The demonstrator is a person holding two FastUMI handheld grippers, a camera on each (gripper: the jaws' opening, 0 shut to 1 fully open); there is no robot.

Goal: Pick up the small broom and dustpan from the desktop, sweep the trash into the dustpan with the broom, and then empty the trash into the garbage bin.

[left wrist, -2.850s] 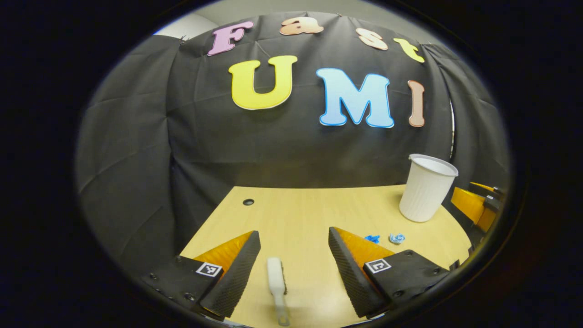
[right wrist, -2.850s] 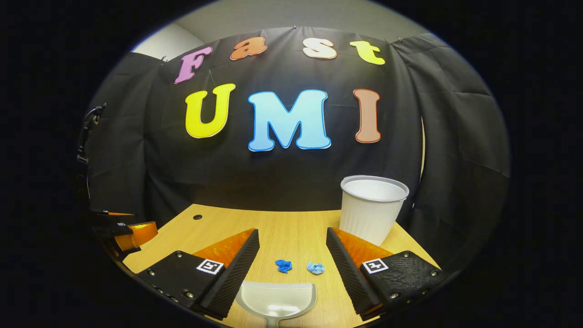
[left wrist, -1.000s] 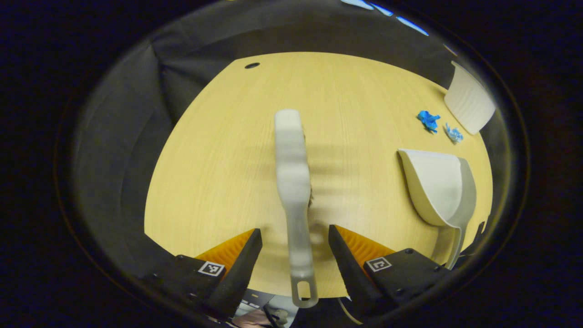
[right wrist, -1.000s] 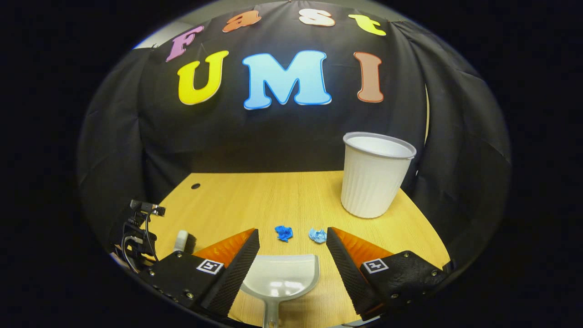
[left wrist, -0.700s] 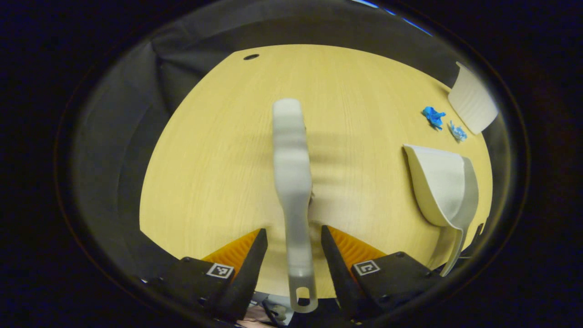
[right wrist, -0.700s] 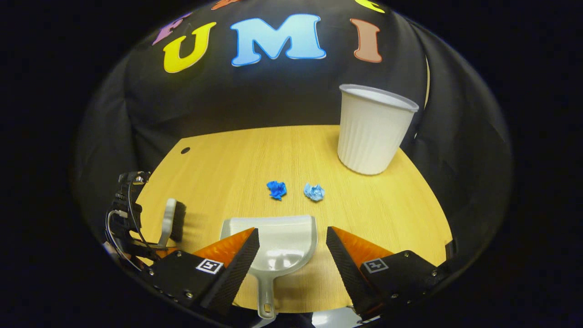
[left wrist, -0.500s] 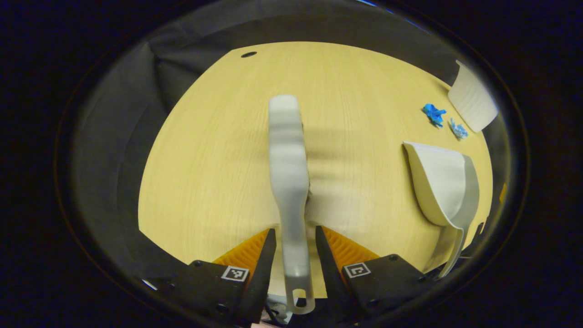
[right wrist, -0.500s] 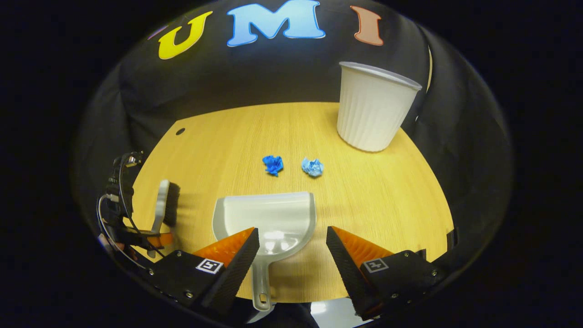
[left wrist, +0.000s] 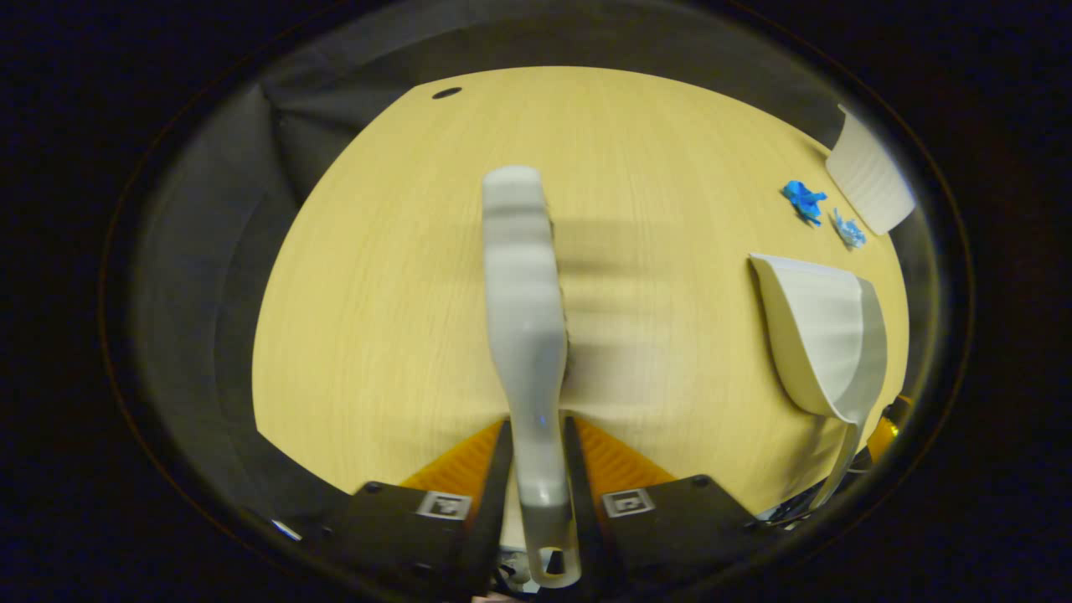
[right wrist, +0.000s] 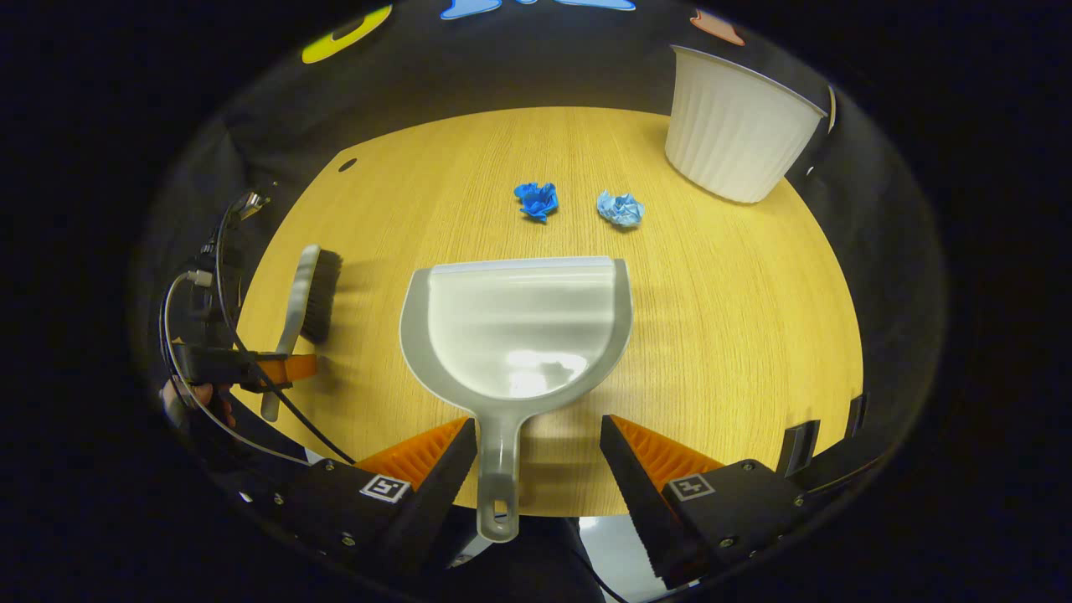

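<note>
Your left gripper (left wrist: 536, 469) has just closed both fingers onto the handle of the small broom (left wrist: 523, 335), which lies on the desktop (right wrist: 720, 335). Your right gripper (right wrist: 536, 469) (fingers wide apart) has dropped to straddle the dustpan (right wrist: 515, 327) handle; close on it next.

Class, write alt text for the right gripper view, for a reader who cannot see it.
The right gripper, jaws open, straddles the handle of a grey dustpan lying on a wooden desktop. Beyond the pan lie two crumpled blue paper scraps, with a white ribbed garbage bin at far right. At left, the left gripper grips a small broom by its handle.
</note>
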